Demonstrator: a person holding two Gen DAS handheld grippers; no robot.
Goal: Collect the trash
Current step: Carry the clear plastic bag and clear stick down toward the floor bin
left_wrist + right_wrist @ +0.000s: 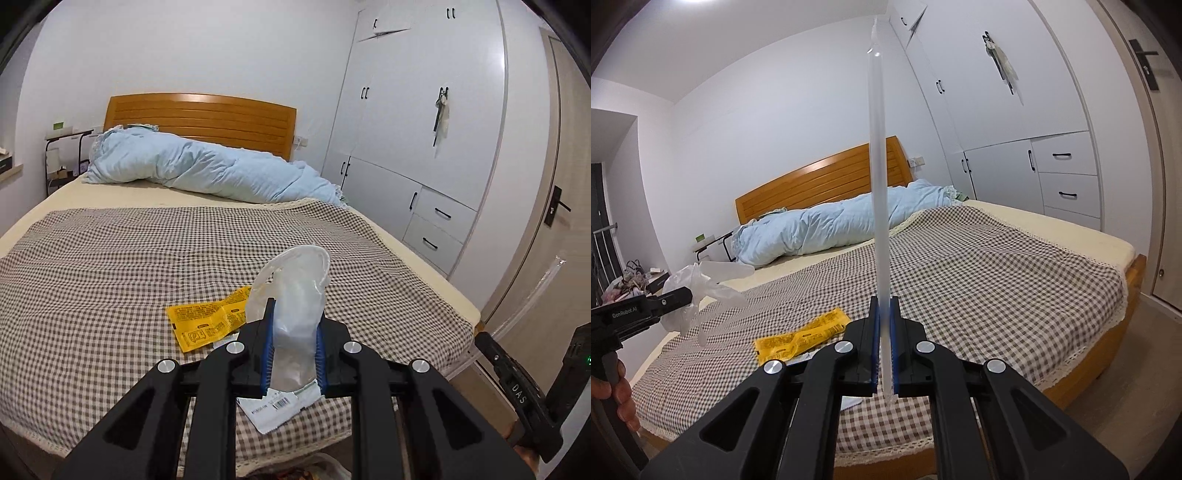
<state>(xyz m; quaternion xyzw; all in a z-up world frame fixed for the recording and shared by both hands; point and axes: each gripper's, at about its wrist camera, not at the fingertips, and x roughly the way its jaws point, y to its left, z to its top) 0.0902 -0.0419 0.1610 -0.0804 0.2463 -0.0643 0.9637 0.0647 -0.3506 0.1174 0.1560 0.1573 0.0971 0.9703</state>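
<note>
From the left wrist camera, your left gripper [293, 325] is clenched on a crumpled clear plastic glove [295, 291] that sticks up past its fingertips. Just beyond and to the left of that gripper, a yellow wrapper [207, 321] lies flat on the checked bedspread [147, 258]. Directly beneath the gripper lies a white label [284, 404] with a barcode.

From the right wrist camera, your right gripper [885, 325] is clamped tight on a long translucent straw [878, 166] standing upright between its fingers. The yellow wrapper [801, 336] lies just left of this gripper, and your left gripper [677, 297] with the glove [705, 291] sits far to its left.
</note>
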